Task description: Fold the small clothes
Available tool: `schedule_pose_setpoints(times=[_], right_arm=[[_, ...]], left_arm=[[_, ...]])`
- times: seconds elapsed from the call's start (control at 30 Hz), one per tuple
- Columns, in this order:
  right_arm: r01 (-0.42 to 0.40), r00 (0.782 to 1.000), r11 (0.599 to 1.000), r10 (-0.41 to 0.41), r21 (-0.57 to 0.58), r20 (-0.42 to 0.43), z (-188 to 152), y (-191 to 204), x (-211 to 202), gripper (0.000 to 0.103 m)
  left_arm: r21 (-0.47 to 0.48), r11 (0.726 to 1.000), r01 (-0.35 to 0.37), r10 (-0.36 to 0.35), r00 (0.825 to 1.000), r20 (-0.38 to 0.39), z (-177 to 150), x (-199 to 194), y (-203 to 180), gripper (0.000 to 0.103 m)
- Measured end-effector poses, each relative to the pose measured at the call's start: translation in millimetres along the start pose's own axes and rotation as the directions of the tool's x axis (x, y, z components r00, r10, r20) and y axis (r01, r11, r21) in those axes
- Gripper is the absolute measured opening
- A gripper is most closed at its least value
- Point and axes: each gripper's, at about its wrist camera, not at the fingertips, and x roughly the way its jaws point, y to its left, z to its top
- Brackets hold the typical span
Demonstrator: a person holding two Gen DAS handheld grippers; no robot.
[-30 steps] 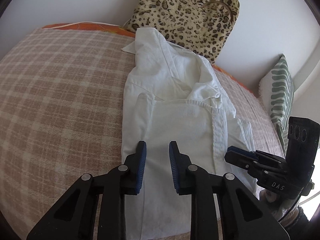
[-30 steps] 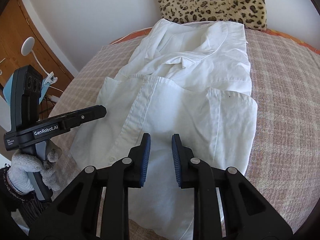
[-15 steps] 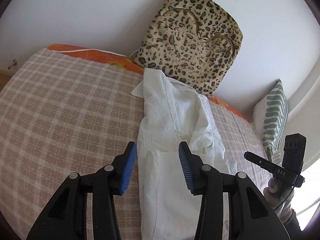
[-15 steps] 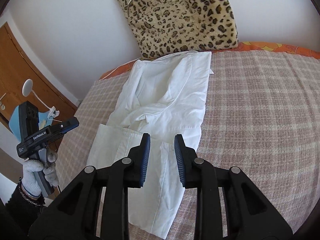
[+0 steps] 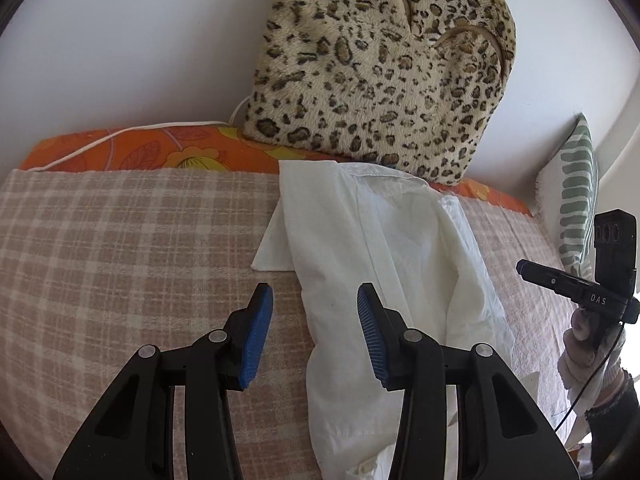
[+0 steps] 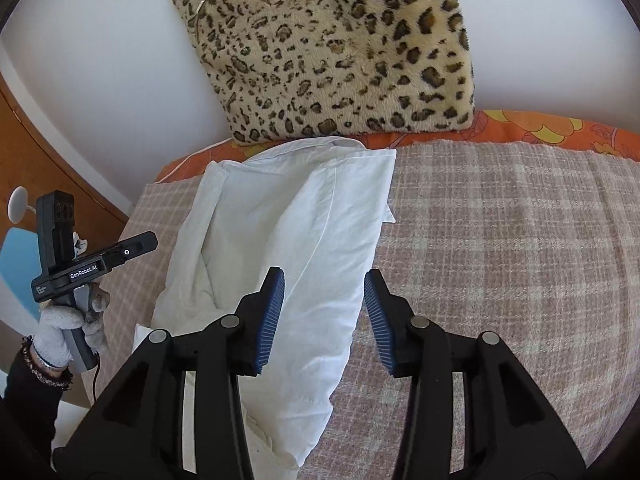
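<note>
A white shirt (image 5: 372,248) lies partly folded lengthwise on the checked blanket, its far end by the leopard cushion. It also shows in the right wrist view (image 6: 288,232). My left gripper (image 5: 315,324) is open and empty, held above the shirt's left edge. My right gripper (image 6: 324,312) is open and empty above the shirt's right edge. Each gripper appears from the side in the other's view, the right one (image 5: 576,288) and the left one (image 6: 96,264).
A leopard-print cushion (image 5: 380,64) leans on the white wall behind the shirt. The pink checked blanket (image 5: 120,260) covers an orange floral sheet (image 5: 160,152). A green-striped pillow (image 5: 576,196) stands at the right. A wooden door (image 6: 52,152) is at left.
Both grippers have lifted off the shirt's near end, moved forward toward its far end and opened wider. The shirt's near folded part has dropped out of the middle of both views.
</note>
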Motion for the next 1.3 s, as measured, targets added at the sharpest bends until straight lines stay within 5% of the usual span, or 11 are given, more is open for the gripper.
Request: schedule_pose_setpoints(times=[0.43, 0.73, 0.87, 0.93, 1.0, 1.03, 1.3], right_arm=[[-0.029, 0.999, 0.991, 0.033, 0.133, -0.022, 52.8, -49.9, 67.6, 0.047], [-0.114, 0.993, 0.973, 0.117, 0.201, -0.006, 72.4, -67.4, 94.8, 0.047], [-0.147, 0.988, 0.975, 0.152, 0.165, -0.014, 76.7, -56.6, 100.3, 0.046], [-0.122, 0.992, 0.984, 0.126, 0.13, -0.021, 77.9, -48.9, 101.4, 0.032], [-0.115, 0.993, 0.985, 0.118, 0.125, -0.021, 78.4, -46.9, 101.0, 0.018], [-0.106, 0.994, 0.986, 0.109, 0.125, -0.016, 79.2, -45.7, 100.1, 0.009], [-0.085, 0.993, 0.994, 0.078, 0.072, 0.087, 91.3, -35.2, 58.6, 0.003]], left_arm=[[-0.011, 0.999, -0.045, 0.045, 0.999, -0.026, 37.5, 70.3, 16.4, 0.044], [-0.133, 0.988, 0.081, -0.083, 0.997, -0.007, 60.2, 81.8, 29.1, 0.051], [-0.096, 0.99, 0.102, -0.101, 0.995, 0.009, 60.8, 85.3, 20.6, 0.038], [-0.076, 0.991, 0.112, -0.112, 0.994, 0.005, 60.9, 90.3, 17.4, 0.017], [-0.057, 0.991, 0.121, -0.12, 0.993, 0.019, 60.0, 89.9, 16.1, 0.011], [-0.048, 0.991, 0.125, -0.124, 0.992, 0.027, 60.2, 89.4, 15.4, 0.009], [-0.051, 0.985, 0.166, -0.16, 0.981, 0.111, 71.3, 55.1, 12.5, 0.005]])
